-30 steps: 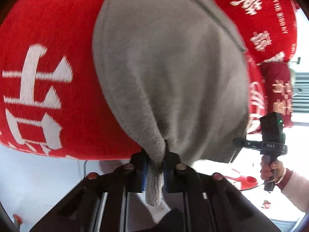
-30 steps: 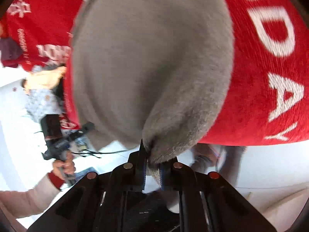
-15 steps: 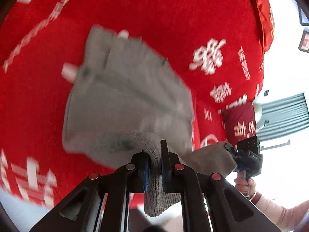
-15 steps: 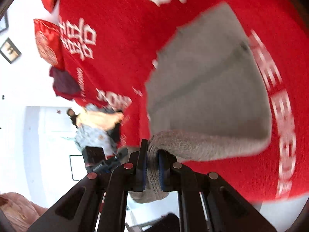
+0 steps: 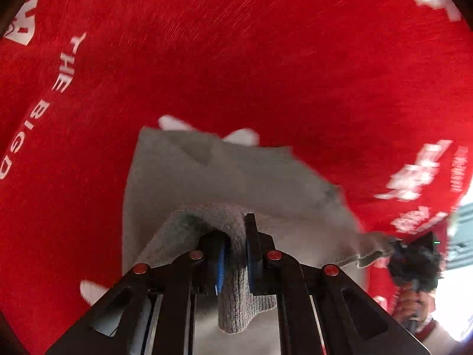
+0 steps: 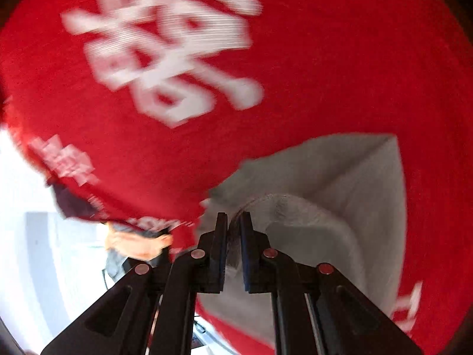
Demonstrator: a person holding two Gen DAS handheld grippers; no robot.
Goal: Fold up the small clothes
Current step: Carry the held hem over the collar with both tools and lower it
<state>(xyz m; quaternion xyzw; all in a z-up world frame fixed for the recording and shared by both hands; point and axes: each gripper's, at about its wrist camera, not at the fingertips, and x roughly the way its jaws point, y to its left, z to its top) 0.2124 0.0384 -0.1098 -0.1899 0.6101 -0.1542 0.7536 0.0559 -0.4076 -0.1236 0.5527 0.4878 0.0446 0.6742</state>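
— Both grippers have swung the grey garment from hanging in the air to low over the red blanket!

— Left gripper is clenched on one ribbed corner, right gripper on the other.

— I'd keep that edge taut and lay it square.

— Soft grey knit, ribbed hem, already doubled, lower part resting on the blanket.

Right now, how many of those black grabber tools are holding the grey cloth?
2. The left gripper pinches one edge of the grey cloth; the right gripper pinches another edge. Both hang over the red cover.
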